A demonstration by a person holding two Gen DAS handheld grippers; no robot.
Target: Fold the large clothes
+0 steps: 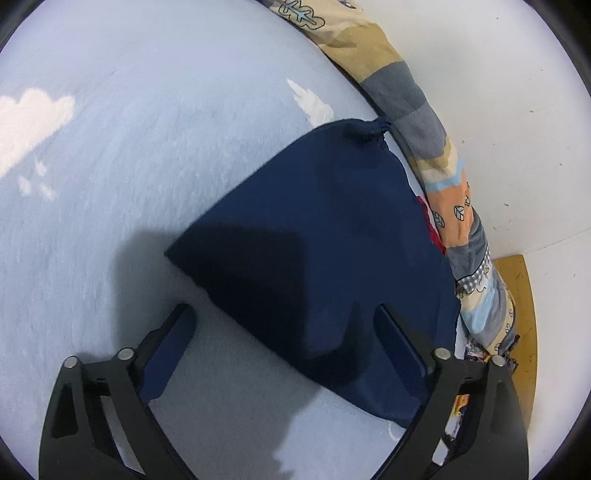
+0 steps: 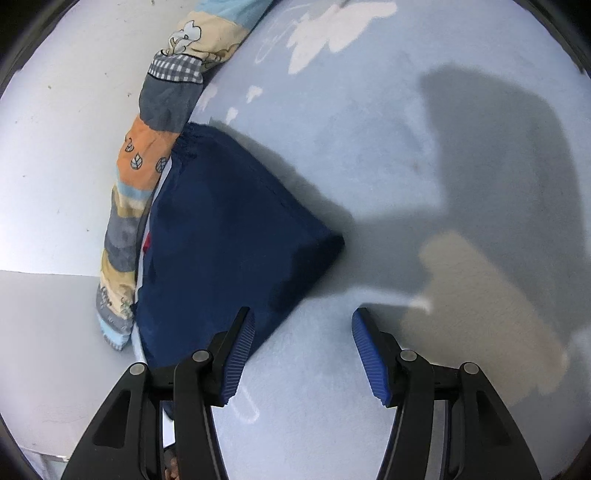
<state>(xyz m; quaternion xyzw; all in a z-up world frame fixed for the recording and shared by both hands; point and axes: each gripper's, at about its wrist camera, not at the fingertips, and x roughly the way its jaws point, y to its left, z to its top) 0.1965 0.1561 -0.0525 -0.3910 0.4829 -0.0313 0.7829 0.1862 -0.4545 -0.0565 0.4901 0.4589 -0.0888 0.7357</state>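
A navy blue garment (image 1: 325, 240) lies folded into a compact block on the light blue bed sheet (image 1: 147, 147), against the patchwork bolster. It also shows in the right wrist view (image 2: 229, 236). My left gripper (image 1: 284, 317) is open and empty, hovering above the garment's near edge. My right gripper (image 2: 303, 321) is open and empty, above the sheet just right of the garment's near corner; its left finger overlaps the cloth in view.
A rolled patchwork quilt (image 1: 436, 155) runs along the white wall (image 1: 517, 110); it also shows in the right wrist view (image 2: 147, 177). A red item (image 1: 430, 225) peeks from behind the garment. A wooden bed edge (image 1: 517, 314) is at right. White cloud prints (image 2: 332, 26) mark the sheet.
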